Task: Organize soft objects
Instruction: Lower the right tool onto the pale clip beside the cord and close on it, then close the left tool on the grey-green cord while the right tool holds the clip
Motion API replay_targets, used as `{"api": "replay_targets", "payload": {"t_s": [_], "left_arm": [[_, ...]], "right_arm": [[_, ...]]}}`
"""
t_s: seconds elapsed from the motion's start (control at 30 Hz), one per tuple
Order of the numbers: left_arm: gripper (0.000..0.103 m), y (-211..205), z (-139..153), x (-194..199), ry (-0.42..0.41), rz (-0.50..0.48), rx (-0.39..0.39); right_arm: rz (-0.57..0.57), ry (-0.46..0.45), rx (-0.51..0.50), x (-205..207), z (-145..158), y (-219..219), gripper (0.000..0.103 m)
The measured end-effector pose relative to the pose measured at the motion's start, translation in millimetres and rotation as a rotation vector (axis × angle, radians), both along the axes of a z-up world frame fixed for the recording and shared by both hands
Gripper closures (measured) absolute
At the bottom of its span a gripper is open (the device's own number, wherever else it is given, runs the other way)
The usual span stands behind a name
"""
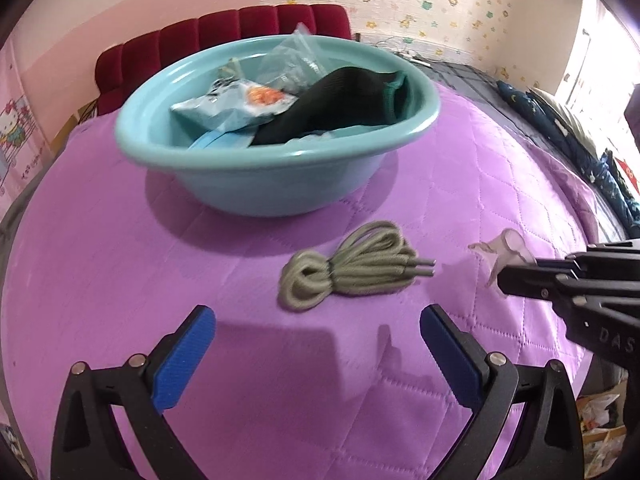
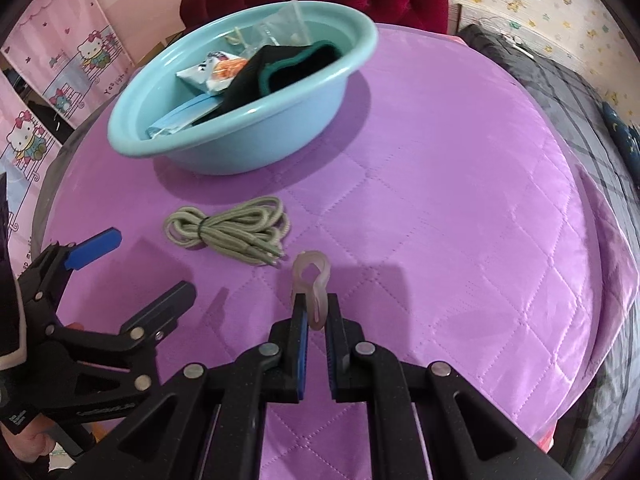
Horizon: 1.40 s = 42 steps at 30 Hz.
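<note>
A translucent pink clip (image 2: 310,280) is pinched between the pads of my right gripper (image 2: 315,312), which is shut on it just above the purple quilt (image 2: 440,200). In the left wrist view the same clip (image 1: 506,248) sticks out of the right gripper (image 1: 503,282) at the right edge. A bundled grey-green cord (image 1: 352,266) (image 2: 236,232) lies on the quilt in front of the teal basin (image 1: 260,188) (image 2: 224,152). My left gripper (image 1: 318,318) (image 2: 146,270) stands open just short of the cord, with nothing between its fingers.
The basin holds a black cloth with green trim (image 1: 340,108), a pale packet (image 1: 236,108) and clear bags. A red padded headboard (image 1: 224,32) stands behind it. Grey bedding (image 2: 560,92) and a dark blue pillow (image 1: 560,132) lie to the right.
</note>
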<state>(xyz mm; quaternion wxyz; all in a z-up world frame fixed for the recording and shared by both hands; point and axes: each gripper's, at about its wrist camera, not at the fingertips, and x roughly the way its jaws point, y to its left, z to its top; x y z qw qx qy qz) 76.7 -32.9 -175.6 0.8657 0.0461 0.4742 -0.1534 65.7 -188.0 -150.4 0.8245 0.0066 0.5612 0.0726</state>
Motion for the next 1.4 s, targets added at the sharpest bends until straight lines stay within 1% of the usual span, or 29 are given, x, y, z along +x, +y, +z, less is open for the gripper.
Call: {"api": "replay_targets", "payload": {"t_s": [0.17,0.3,0.37,0.67,0.7,0.9,0.97,1.07,1.13,1.17,1.2,1.23,1.27,1.3,1.33,1.37,1.4], "left_arm": [[0.000,-17,-4,12,-0.018,-0.017,0.020],[0.000,-26,-9,17,-0.015,-0.020,0.031],[0.000,-29,-11,19,-0.010,-0.024,0.031],[0.000,-44,-20,25,-0.002,-0.047,0.052],[0.000,-45,-21,26,0.002,-0.051,0.055],[0.001,-49,-26,31,0.009,-0.045,0.064],[0.008,-49,-26,34,0.009,-0.042,0.068],[0.022,-48,-25,37,0.008,-0.032,0.076],[0.043,-45,-24,38,0.003,-0.020,0.092],[0.046,-43,-23,38,0.003,-0.016,0.094],[0.053,-41,-23,38,0.007,-0.016,0.091],[0.057,-39,-22,39,0.007,-0.014,0.092],[0.057,-39,-22,39,0.008,-0.014,0.093],[0.060,-37,-21,39,0.010,-0.015,0.087],[0.066,-36,-20,38,0.008,-0.013,0.083],[0.067,-35,-18,38,0.002,-0.011,0.080],[0.071,-33,-18,37,0.005,-0.012,0.073]], "right_arm": [[-0.028,0.011,0.004,-4,0,-13,0.096],[-0.042,0.021,-0.001,-13,1,-20,0.096],[-0.048,0.023,-0.001,-15,1,-33,0.096],[-0.071,0.037,0.004,-14,-6,-35,0.096],[-0.070,0.038,0.005,-11,-11,-34,0.096],[-0.067,0.043,0.004,-7,-15,-31,0.096],[-0.066,0.044,0.004,-6,-16,-31,0.096],[-0.066,0.044,0.004,-6,-16,-30,0.096],[-0.063,0.043,0.003,-6,-16,-30,0.096],[-0.062,0.043,0.003,-6,-16,-30,0.096],[-0.061,0.042,0.004,-6,-15,-30,0.096],[-0.061,0.041,0.004,-6,-15,-29,0.096],[-0.060,0.041,0.004,-6,-15,-29,0.096],[-0.058,0.041,0.005,-6,-15,-29,0.096],[-0.058,0.041,0.005,-6,-16,-29,0.096],[-0.058,0.040,0.005,-7,-16,-29,0.096],[-0.058,0.040,0.006,-7,-16,-29,0.096]]}}
